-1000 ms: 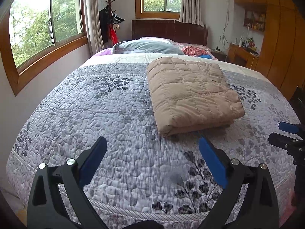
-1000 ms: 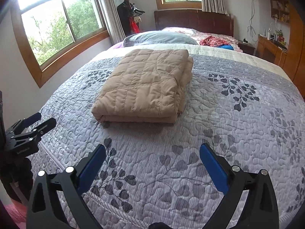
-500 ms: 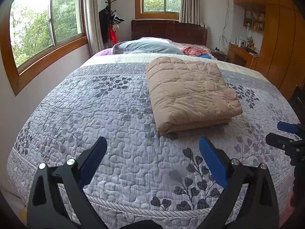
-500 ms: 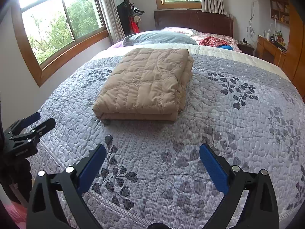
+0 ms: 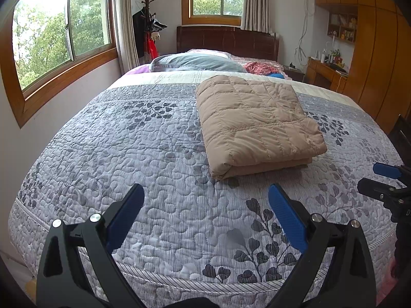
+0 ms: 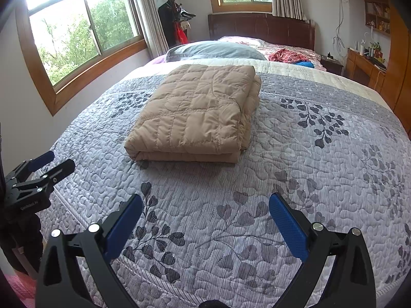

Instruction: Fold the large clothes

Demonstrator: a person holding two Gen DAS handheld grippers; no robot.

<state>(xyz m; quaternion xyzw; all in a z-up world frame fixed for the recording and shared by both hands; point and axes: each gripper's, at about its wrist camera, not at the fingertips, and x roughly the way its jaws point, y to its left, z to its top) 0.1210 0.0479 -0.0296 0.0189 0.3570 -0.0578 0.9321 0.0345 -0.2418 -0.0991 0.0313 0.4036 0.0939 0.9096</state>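
Garment: the tan quilted jacket [image 5: 257,123] lies ahead of both claws on the bedspread [image 5: 128,154], in a squared, flat bundle of several stacked layers.
Left claw: the left gripper [image 5: 205,200] hangs above the near edge of the bed with its jaws spread wide and nothing between them; the bundle sits ahead and a little to its right, well apart from the fingertips.
Right claw: the right gripper [image 6: 205,205] is likewise spread wide and empty; the bundle sits ahead and a little to its left, also well clear.
Done: judging by the neat rectangle with aligned edges, the folding looks complete or very nearly so.
Left: possibly a last tidy of the layered side edge [image 6: 249,118], which bulges slightly; from this fisheye angle I cannot tell whether a sleeve or hem is untucked underneath.
Surroundings: a grey pillow [image 5: 195,63] and a red cloth [image 5: 259,68] lie beyond the bundle, near the headboard [image 5: 226,39].
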